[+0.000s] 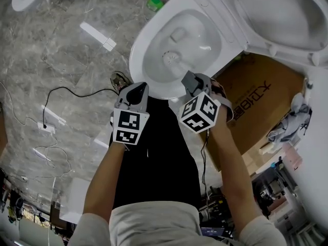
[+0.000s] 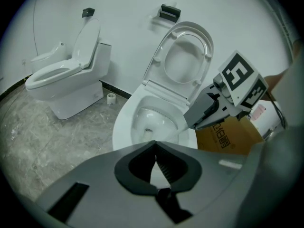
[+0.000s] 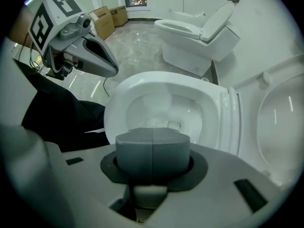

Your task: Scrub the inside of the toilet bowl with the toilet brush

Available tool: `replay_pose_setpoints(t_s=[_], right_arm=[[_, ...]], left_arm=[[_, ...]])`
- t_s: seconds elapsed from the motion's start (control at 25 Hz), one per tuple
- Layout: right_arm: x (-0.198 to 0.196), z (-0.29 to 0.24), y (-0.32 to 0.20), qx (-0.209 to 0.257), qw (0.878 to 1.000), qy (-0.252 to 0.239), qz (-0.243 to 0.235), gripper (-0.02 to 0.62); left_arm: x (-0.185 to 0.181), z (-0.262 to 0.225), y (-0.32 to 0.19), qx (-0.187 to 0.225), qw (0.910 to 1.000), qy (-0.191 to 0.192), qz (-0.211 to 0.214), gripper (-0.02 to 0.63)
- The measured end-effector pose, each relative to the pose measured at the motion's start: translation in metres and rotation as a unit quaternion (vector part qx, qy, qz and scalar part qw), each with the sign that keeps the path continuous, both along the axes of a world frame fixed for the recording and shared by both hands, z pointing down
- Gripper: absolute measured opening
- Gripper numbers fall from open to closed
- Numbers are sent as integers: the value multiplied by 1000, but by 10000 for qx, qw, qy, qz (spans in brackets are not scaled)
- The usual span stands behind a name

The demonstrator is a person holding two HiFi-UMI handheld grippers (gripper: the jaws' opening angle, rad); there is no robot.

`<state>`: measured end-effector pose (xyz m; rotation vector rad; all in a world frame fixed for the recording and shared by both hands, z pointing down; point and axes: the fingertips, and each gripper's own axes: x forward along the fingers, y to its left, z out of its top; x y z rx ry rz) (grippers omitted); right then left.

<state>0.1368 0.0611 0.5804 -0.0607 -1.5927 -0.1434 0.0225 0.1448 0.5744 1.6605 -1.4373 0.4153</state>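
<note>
Toilet bowl (image 1: 139, 53): white, seat and lid (image 1: 287, 14) raised against the wall, right in front of you; your dark trouser legs stand just below its front rim.

Toilet brush (image 1: 171, 58): the bristled head sits low inside the bowl, near the bottom by the drain opening. A pale handle slants up from it towards your right gripper.

Right gripper (image 1: 190, 80): held over the near right edge of the bowl and pointing down into it. Its own view shows the two grey jaws pressed together along a single seam, clamped on the brush handle, with the bowl interior just beyond them.

Left gripper (image 1: 137, 87): held beside the right one, over the near left part of the rim. Its jaw tips meet, nothing sits between the dark pads, and only the white rim shows through the slit below the tips.

Cardboard box (image 1: 261, 101): brown, printed, on the floor just to the right of the toilet.

Second toilet (image 2: 66, 75): white, lid up, against the same wall, well apart to your left.

Floor (image 1: 61, 45): grey marble pattern. It carries a black cable (image 1: 72, 89), a small green object (image 1: 155, 3) near the bowl's far left side and one shoe (image 1: 119, 79) by the rim
</note>
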Motion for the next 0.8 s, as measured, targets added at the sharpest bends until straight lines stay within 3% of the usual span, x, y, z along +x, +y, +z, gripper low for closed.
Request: replay_pose_setpoints(t_s=[0.36, 0.8], right_arm=[[-48, -2, 10, 63, 9987, -223, -452, 144], [-80, 3, -35, 215, 9946, -137, -1010, 144]], left_arm=[[-15, -4, 12, 50, 9994, -91, -327, 9], [-22, 0, 19, 85, 9960, -199, -863, 9]])
